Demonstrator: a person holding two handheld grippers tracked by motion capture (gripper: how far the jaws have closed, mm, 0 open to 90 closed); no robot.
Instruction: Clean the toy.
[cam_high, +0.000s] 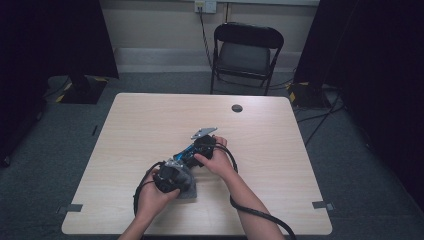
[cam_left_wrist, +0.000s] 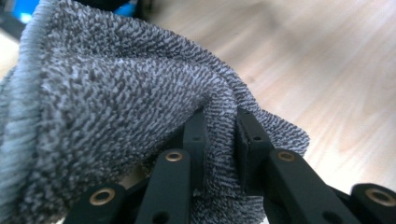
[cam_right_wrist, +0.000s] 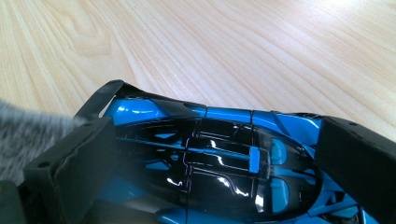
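Note:
A blue and black toy car (cam_right_wrist: 224, 158) lies lengthwise between the jaws of my right gripper (cam_right_wrist: 212, 140), which press on its two sides above the wooden table (cam_right_wrist: 261, 51). In the high view the car (cam_high: 184, 151) sits at the table's middle, with the right gripper (cam_high: 192, 150) on it from the right. My left gripper (cam_left_wrist: 219, 126) is shut on a fold of a grey terry cloth (cam_left_wrist: 116, 93), and the rest bunches up over the left jaw. From above, the left gripper (cam_high: 182, 172) and the cloth (cam_high: 192, 192) are right beside the car's near end.
The table (cam_high: 150, 120) has a dark cable hole (cam_high: 237, 108) near its far edge and tape marks at the near corners (cam_high: 74, 207). A black folding chair (cam_high: 247, 50) stands behind the table. Thick cables trail from both grippers over the near edge.

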